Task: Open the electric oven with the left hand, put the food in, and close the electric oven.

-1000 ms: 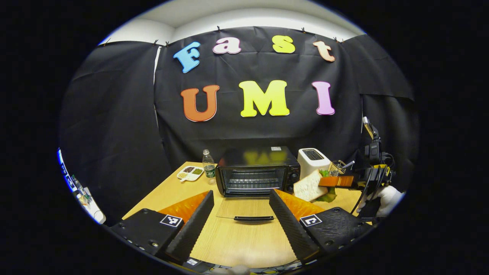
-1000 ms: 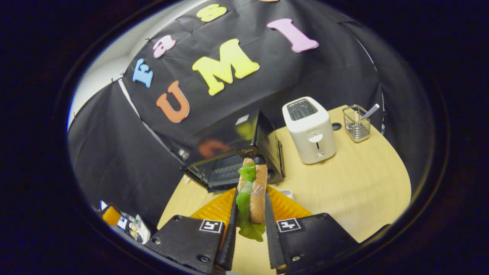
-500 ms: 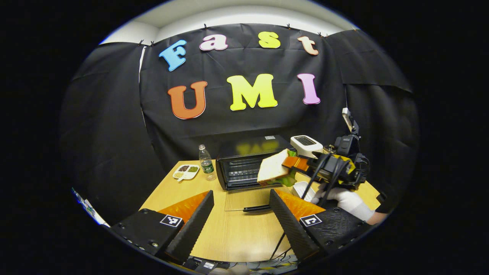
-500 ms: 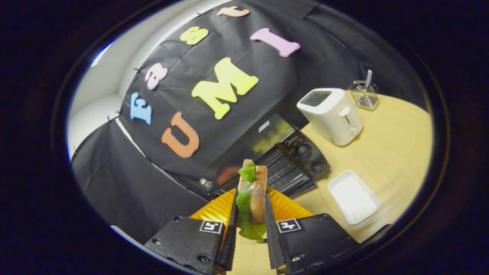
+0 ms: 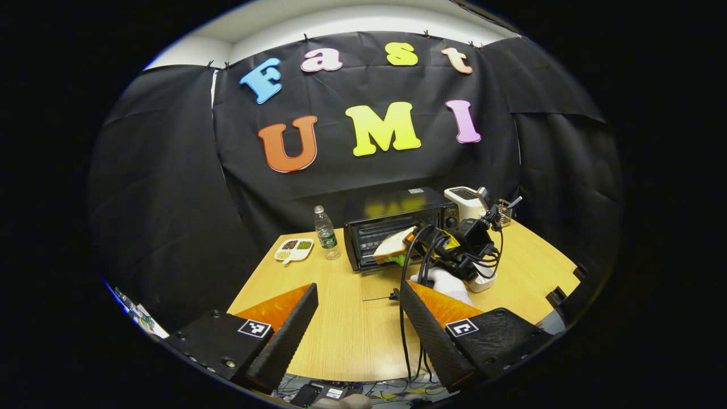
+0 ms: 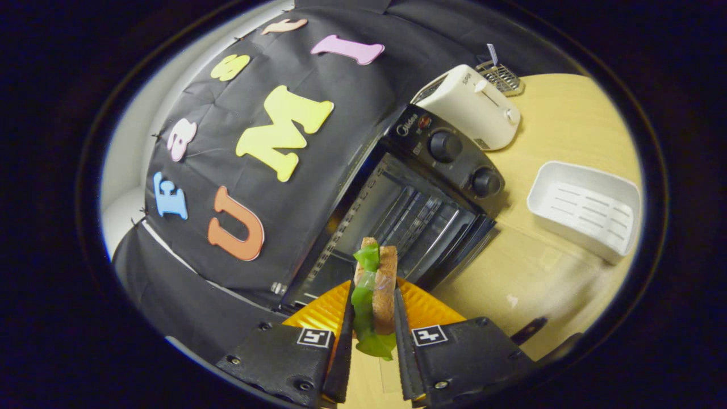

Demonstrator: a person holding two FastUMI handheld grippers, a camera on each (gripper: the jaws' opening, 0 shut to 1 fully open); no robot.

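The black electric oven (image 5: pixel 397 227) (image 6: pixel 414 204) stands at the back of the table with its glass door (image 5: pixel 379 284) folded down flat. Its wire rack (image 6: pixel 420 218) shows inside the mouth. My right gripper (image 6: pixel 372 341) (image 5: pixel 423 241) is shut on a sandwich (image 6: pixel 376 289) (image 5: pixel 392 245) of bread and green lettuce, held just in front of the oven opening. A white-gloved hand (image 5: pixel 446 281) holds that gripper. My left gripper (image 5: pixel 358 332) is open and empty, drawn back over the near part of the table, well short of the door.
A white toaster (image 5: pixel 463 201) (image 6: pixel 468 105) and a wire utensil holder (image 6: pixel 500 76) stand right of the oven. A white tray (image 6: pixel 585 207) lies in front of them. A water bottle (image 5: pixel 325 233) and a divided snack dish (image 5: pixel 293 249) sit left of the oven. Cables trail from the right gripper.
The right gripper has carried the sandwich leftward and forward to the oven mouth. The left gripper has pulled back from the opened door and stays open.
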